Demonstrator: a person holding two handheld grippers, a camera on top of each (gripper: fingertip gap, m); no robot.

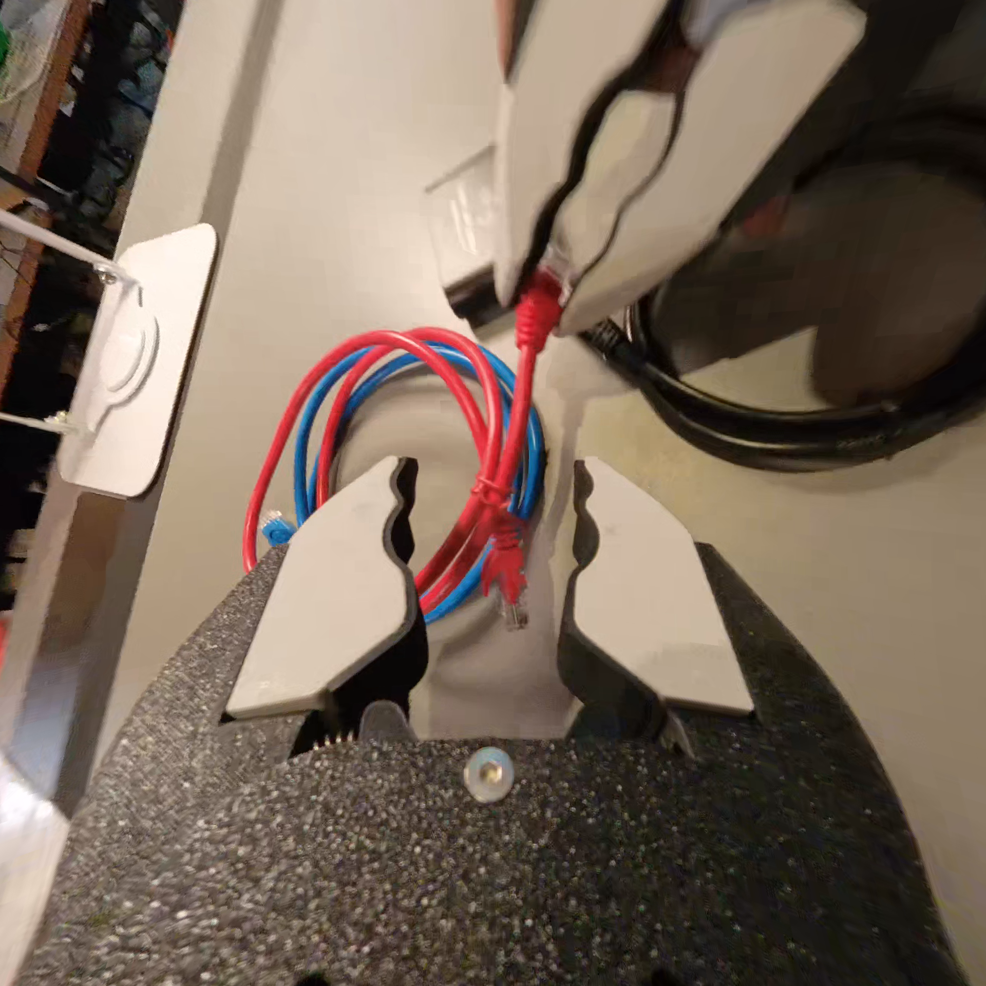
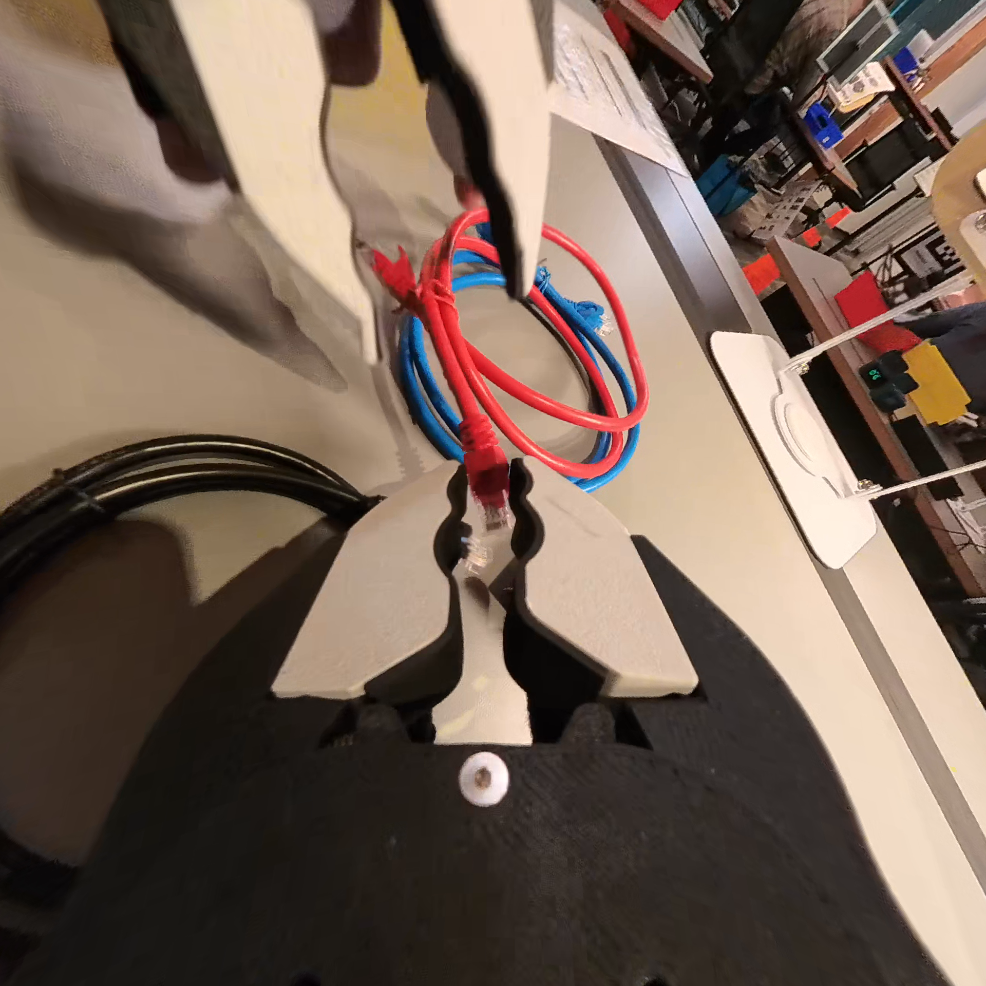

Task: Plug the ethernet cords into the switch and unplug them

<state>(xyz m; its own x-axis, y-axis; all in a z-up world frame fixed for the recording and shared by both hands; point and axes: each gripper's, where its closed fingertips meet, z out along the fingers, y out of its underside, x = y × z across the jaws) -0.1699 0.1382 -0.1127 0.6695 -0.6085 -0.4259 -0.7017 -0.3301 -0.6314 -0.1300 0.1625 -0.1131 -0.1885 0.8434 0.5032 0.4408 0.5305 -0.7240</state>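
A red ethernet cord (image 1: 373, 341) and a blue one (image 1: 315, 405) lie coiled together on the pale table. My right gripper (image 2: 488, 469) is shut on one red plug (image 2: 486, 488), held a little above the table; it also shows in the left wrist view (image 1: 544, 304). My left gripper (image 1: 493, 469) is open and empty, its jaws spread over the tied part of the coil, with the other red plug (image 1: 507, 584) between them. It shows blurred in the right wrist view (image 2: 443, 325). A white box, probably the switch (image 1: 464, 224), lies behind the right gripper's fingers.
A bundle of black cables (image 1: 747, 432) curves beside the right gripper. A white plate with clear rods (image 1: 138, 363) stands at the table's edge (image 2: 709, 277). A paper sheet (image 2: 603, 85) lies at the far edge. Blue plugs (image 2: 592, 315) rest by the coil.
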